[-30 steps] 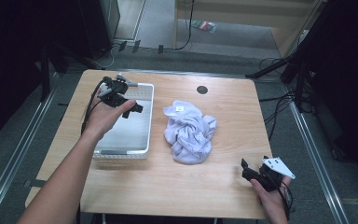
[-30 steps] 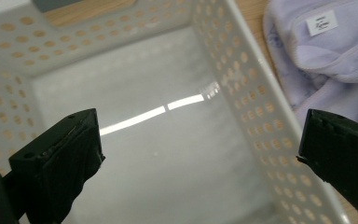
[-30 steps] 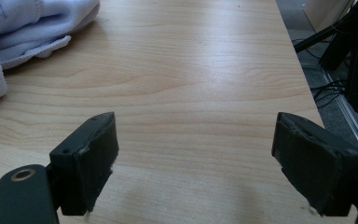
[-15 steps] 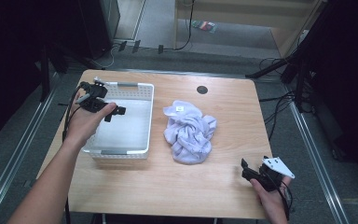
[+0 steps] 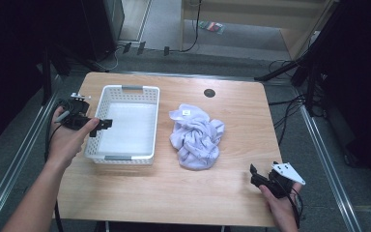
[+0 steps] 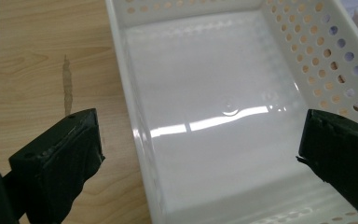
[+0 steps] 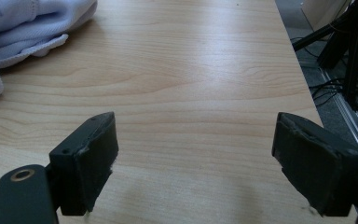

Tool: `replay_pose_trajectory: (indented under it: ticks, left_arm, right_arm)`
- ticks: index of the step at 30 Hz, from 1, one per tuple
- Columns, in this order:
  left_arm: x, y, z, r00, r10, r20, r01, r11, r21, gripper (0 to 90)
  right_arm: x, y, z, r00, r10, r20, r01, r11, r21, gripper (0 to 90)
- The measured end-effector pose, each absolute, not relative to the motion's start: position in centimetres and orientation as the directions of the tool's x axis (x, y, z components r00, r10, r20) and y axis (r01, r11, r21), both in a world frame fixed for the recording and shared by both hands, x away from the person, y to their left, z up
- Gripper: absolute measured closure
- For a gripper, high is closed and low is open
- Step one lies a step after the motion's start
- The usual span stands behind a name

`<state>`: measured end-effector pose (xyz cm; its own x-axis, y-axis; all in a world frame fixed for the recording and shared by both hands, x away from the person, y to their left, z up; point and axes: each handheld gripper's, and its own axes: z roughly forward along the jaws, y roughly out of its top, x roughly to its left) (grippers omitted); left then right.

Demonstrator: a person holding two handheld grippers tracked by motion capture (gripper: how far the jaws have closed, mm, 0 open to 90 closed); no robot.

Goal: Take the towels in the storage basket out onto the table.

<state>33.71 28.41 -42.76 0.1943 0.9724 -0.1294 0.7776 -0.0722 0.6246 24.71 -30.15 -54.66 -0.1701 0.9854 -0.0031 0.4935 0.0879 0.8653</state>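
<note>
A white perforated basket (image 5: 123, 157) sits on the left half of the wooden table, with nothing inside; its smooth floor (image 6: 205, 112) and holed wall (image 6: 317, 56) show in the left gripper view. A crumpled pale lilac cloth (image 5: 196, 136) lies at the table's middle, and its edge (image 7: 23, 32) reaches the top left of the right gripper view. My left gripper (image 5: 105, 124) is open, held over the basket's left rim. My right gripper (image 5: 254, 175) is open, low over bare wood at the front right corner.
A round black cable hole (image 5: 209, 93) marks the table's far side. Metal rails (image 5: 19, 159) run along both sides of the table. Cables (image 5: 290, 116) and dark stands (image 5: 314, 58) stand off the right edge.
My left gripper has drawn back to the left and toward the person, from over the basket's far end to its left rim. The right gripper has stayed put.
</note>
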Motion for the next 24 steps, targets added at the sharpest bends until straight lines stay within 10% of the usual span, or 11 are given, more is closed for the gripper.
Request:
replay_pose_trajectory:
  ticks: [24]
  left_arm:
    - [26.0, 32.9, -45.6, 0.131, 0.975, -0.177, 0.664, 0.046, 0.746, 0.0]
  right_arm:
    - [24.6, -30.1, -54.7, -0.159, 0.987, -0.007, 0.497, 0.086, 0.863, 14.6]
